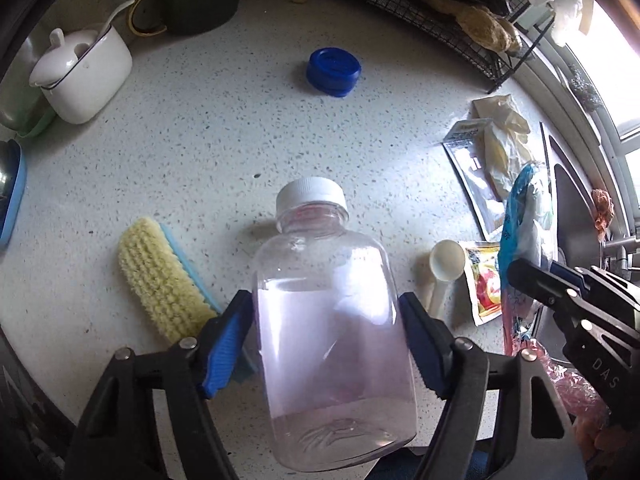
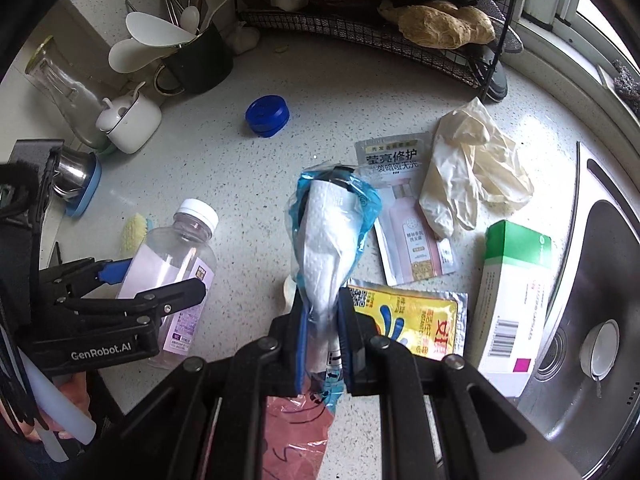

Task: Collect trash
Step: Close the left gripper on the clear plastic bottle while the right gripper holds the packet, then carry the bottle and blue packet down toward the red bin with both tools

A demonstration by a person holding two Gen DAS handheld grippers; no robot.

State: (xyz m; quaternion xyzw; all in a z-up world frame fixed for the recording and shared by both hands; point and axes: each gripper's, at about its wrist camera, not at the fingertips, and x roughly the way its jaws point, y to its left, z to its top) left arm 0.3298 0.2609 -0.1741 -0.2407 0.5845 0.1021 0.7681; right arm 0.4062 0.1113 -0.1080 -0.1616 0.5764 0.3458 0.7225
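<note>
While both tools carry trash above the speckled counter

Left gripper clamped on clear plastic bottle with white cap, blue pads against its flanks, cap pointing ahead; right gripper pinched together on blue plastic wrapper with white tissue, sticking out forward. Best kept squeezed evenly, bottle probably slippery; yellow sachet lying just beneath, right of tips

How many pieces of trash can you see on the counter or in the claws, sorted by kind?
Bottles: 1, bottle in the left claw
Tissue packs: 1, pack in the right claw
Sachets: 2, grey sachet, yellow sachet
Gloves: 1, glove
Boxes: 1, box
Caps: 1, blue cap
Total: 7
</note>
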